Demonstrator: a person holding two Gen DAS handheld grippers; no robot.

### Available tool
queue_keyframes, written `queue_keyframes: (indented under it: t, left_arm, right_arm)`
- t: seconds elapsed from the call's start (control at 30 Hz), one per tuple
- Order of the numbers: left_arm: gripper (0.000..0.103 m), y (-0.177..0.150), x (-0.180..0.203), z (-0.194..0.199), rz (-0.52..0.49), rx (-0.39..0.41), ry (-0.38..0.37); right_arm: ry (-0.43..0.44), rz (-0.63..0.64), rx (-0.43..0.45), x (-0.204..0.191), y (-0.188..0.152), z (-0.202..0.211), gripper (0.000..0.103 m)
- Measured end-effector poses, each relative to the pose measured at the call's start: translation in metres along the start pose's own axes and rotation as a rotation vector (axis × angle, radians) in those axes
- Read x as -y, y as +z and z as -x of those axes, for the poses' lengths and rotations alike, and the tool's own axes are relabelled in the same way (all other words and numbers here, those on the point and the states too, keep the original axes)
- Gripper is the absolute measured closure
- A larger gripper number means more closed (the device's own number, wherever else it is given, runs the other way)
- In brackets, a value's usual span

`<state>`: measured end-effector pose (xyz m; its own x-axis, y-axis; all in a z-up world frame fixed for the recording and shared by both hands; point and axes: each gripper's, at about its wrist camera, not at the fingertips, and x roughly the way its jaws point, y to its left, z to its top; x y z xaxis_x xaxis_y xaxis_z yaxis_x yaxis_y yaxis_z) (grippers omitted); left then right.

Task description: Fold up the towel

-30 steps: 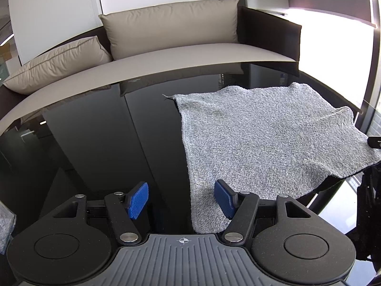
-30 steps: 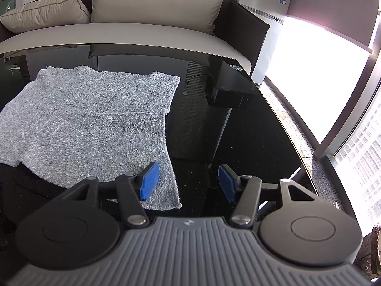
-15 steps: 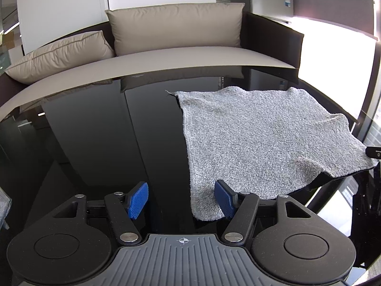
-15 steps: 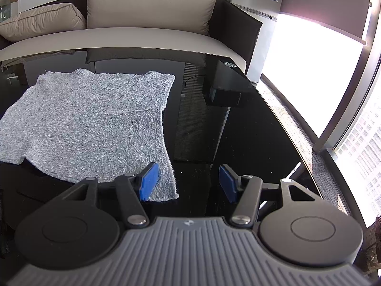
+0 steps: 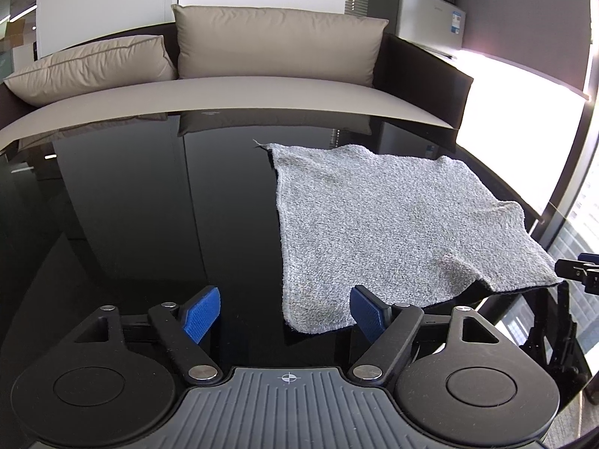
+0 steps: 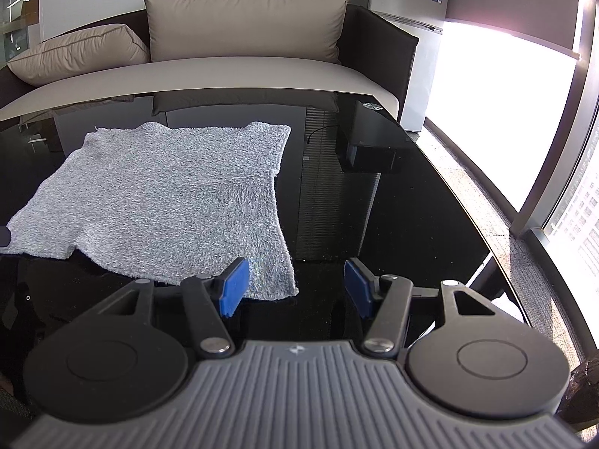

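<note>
A grey fluffy towel [image 5: 393,224] lies spread flat on the black glass table [image 5: 149,205]. My left gripper [image 5: 286,316] hovers at its near left corner. Its jaws are opening, and that corner lies between the blue pads [image 5: 202,314] with nothing pressing on it. In the right wrist view the same towel [image 6: 161,202] fills the left side. My right gripper [image 6: 295,290] stands open over the near right corner, which lies beside the left pad [image 6: 234,288]. The towel's near edge is wavy, with a small hump.
Behind the table runs a sofa [image 5: 262,89] with beige cushions [image 5: 277,45]. A small fridge [image 5: 430,18] stands at the back right. Bright windows [image 6: 505,112] line the right side. A black box [image 6: 370,149] shows through the glass.
The left gripper's jaws have spread wider and it has rolled a little; the towel corner now lies between its pads. The right gripper has drawn back slightly, jaws unchanged.
</note>
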<state>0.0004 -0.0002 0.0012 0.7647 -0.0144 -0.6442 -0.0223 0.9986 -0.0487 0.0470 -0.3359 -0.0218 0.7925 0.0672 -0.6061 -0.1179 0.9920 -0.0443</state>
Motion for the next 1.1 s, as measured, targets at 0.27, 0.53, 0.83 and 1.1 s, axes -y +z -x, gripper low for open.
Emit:
queue_keyframes:
  t: [0.27, 0.53, 0.83, 1.1]
  left_arm:
    - [0.046, -0.004, 0.003, -0.002, -0.018, -0.01, -0.005]
    - [0.06, -0.007, 0.011, -0.002, -0.06, -0.001, 0.001]
    - [0.081, -0.006, 0.015, -0.004, -0.078, 0.003, -0.003]
    - [0.095, -0.005, 0.014, -0.003, -0.052, 0.009, -0.023]
  right_arm:
    - [0.036, -0.025, -0.028, 0.004, -0.002, -0.004, 0.044]
    - [0.068, -0.026, -0.034, 0.003, -0.003, -0.006, 0.058]
    - [0.111, -0.021, -0.034, 0.002, -0.002, -0.005, 0.092]
    - [0.112, -0.05, -0.013, 0.006, 0.001, -0.002, 0.096]
